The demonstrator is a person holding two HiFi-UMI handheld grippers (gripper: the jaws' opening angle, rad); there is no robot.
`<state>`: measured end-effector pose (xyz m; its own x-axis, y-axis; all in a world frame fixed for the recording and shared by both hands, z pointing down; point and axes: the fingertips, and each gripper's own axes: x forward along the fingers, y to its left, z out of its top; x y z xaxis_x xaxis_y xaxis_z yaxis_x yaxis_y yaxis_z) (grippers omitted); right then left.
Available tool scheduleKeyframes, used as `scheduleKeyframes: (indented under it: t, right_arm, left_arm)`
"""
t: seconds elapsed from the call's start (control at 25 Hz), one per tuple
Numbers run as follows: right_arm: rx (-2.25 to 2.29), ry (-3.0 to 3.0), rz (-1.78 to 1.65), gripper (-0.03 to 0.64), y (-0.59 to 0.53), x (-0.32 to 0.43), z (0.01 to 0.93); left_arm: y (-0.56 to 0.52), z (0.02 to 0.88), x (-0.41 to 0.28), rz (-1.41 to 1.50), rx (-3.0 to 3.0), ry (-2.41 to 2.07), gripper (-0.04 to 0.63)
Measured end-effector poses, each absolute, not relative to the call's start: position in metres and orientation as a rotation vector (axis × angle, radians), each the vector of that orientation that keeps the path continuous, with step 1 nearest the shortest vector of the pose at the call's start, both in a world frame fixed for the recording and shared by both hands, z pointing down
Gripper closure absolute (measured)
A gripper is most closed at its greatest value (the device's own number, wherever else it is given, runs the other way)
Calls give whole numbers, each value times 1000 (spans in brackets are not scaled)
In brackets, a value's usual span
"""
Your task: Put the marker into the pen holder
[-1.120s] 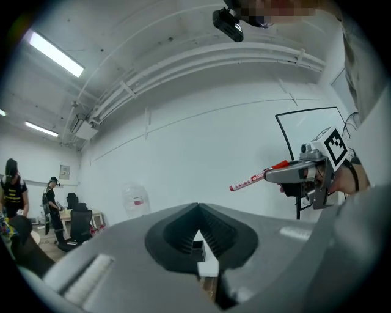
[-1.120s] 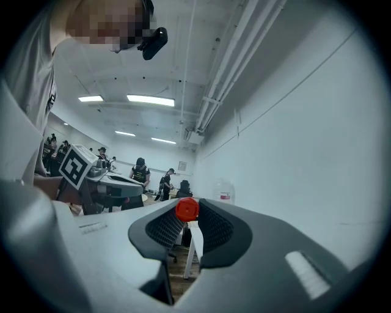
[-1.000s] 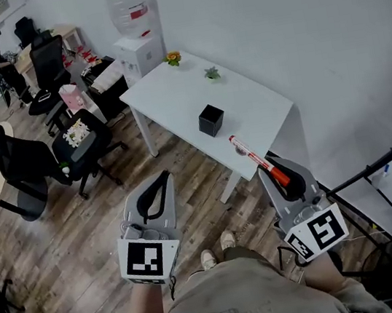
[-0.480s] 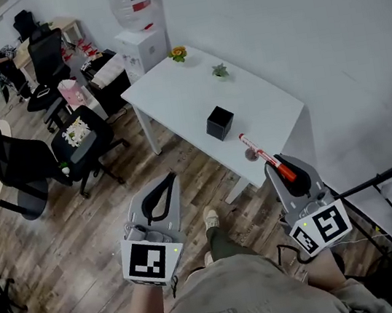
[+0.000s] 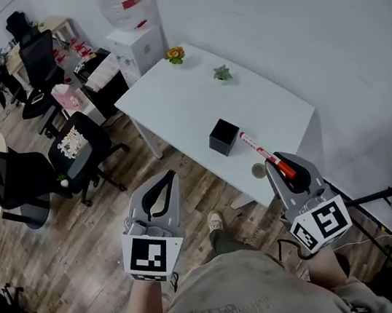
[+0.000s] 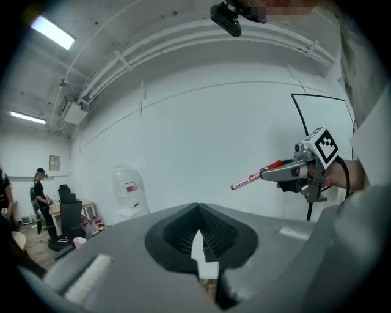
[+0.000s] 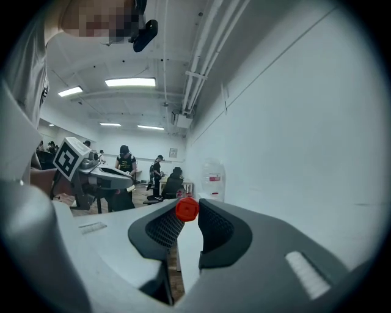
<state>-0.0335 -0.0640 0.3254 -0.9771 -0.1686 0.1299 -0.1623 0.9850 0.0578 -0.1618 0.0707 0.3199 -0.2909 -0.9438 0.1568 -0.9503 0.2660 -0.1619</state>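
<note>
Nearest to the camera, the person holds both grippers out in front of the body, above the wooden floor. The left gripper is empty; in its own view the two jaws are pressed together with nothing between them. The right gripper is clamped on the marker. The red end of the marker sits between the jaws, and the white body sticks out forward and to the left. From the left gripper view the marker points up and away from the right gripper, in the air.

A little further is the white counter. The black square pen holder stands on it near the front edge. In the head view the free end of the marker appears just beside the pen holder, on its right, but not inside it.

Further back on the counter are a small plant and a flower. Behind the counter is a water dispenser, and office chairs stand to the left.
</note>
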Motion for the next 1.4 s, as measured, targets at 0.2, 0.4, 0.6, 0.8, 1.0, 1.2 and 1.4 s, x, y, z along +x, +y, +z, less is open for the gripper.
scheduleKeyframes:
  t: [0.2,0.4,0.6,0.8,1.0,1.2,1.4]
  right_arm:
    - [271,-2984,-32,518,-117,-78,337]
    - [259,-2952,-18,518,-167,-119,351]
    - [308,-2944,-16,518,-205,-142,362]
    - [341,-2903,-3,518,-225,-143,377]
    - [450,-2880,9,518,-245,-138,387]
    - [547,-2862,19,518,-263,-139,389]
    - [665,-2824,23,518,-269,-151,391]
  left_arm:
    - [10,341,-209,410,1851,-2406,595]
    - [-53,353,-245,468,1880,-2343,595]
    - [-100,373,-264,539,1930,-2249,595]
    - [-135,379,-266,560,2005,-2190,595]
    - [-167,372,-267,511,2125,-2190,595]
    - [-198,377,-275,517,2200,-2128,595]
    - [-216,375,-293,462,2303,-2058,595]
